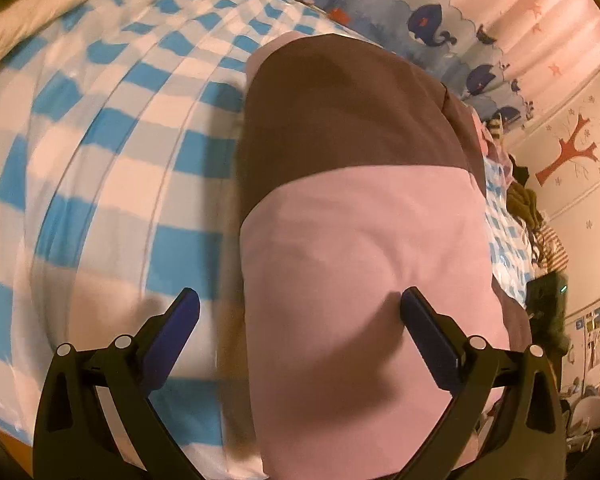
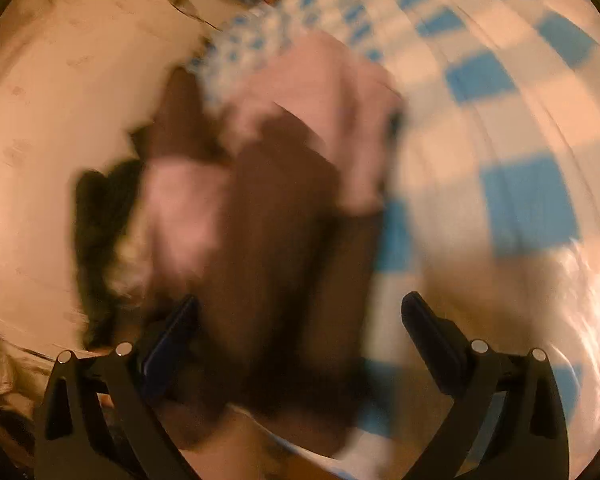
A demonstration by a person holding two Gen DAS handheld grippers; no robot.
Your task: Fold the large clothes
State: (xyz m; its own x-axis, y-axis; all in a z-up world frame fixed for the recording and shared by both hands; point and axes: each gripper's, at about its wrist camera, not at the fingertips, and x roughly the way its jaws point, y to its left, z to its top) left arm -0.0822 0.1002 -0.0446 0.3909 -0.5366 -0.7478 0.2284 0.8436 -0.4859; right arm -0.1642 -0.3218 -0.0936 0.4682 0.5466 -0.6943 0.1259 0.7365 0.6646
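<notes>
A pink and brown garment lies flat on a blue and white checked cover. My left gripper is open, just above the garment's pink part, its left finger over the cover and its right finger over the pink cloth. In the right wrist view, which is blurred, the same garment lies in front with brown in the middle and pink at the sides. My right gripper is open over the garment's brown near edge, holding nothing.
A pile of other clothes lies at the far right edge of the cover. A whale-print curtain and a wall with a tree sticker stand behind. A white pillow lies at top left.
</notes>
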